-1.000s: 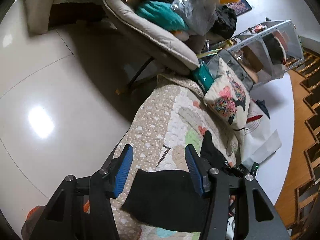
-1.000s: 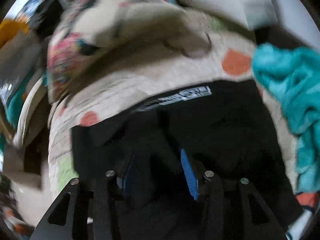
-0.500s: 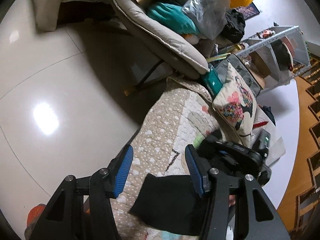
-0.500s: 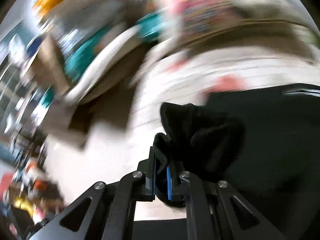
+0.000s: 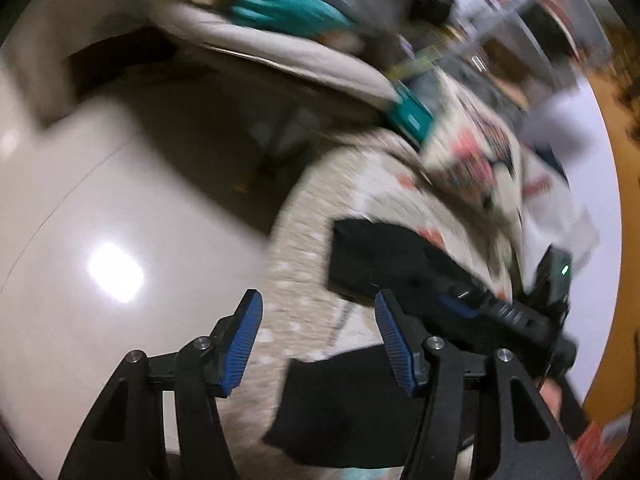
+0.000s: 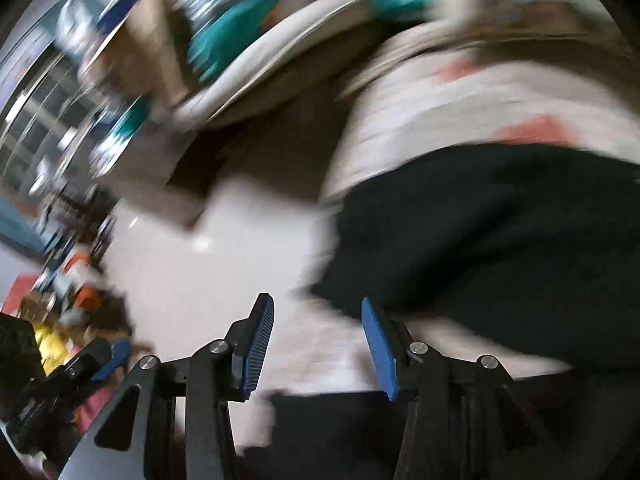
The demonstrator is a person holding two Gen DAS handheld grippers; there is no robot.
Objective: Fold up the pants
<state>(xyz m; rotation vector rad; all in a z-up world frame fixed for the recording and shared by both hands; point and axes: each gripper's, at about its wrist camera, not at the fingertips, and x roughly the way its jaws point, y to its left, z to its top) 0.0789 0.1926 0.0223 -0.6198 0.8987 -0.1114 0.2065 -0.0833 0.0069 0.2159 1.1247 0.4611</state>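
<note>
The black pants (image 5: 384, 260) lie on a patterned quilt (image 5: 304, 280); both views are motion-blurred. In the left wrist view one black part lies ahead and another (image 5: 348, 404) lies under my right finger. My left gripper (image 5: 318, 332) is open and empty above the quilt's left edge. The right gripper's body (image 5: 500, 312) shows to its right, over the pants. In the right wrist view my right gripper (image 6: 318, 340) is open and empty, with the black pants (image 6: 500, 248) spread ahead and to the right of it.
A glossy pale floor (image 5: 100, 220) lies left of the quilt. A padded chair (image 5: 280, 52) piled with teal cloth and bags stands behind. A printed cushion (image 5: 476, 160) rests at the quilt's far end. A shelf with clutter (image 6: 60, 100) stands to the left.
My right gripper was shut on a bunch of black fabric half a second ago; now it is open and the fabric lies on the quilt. The left gripper stayed open and shifted slightly.
</note>
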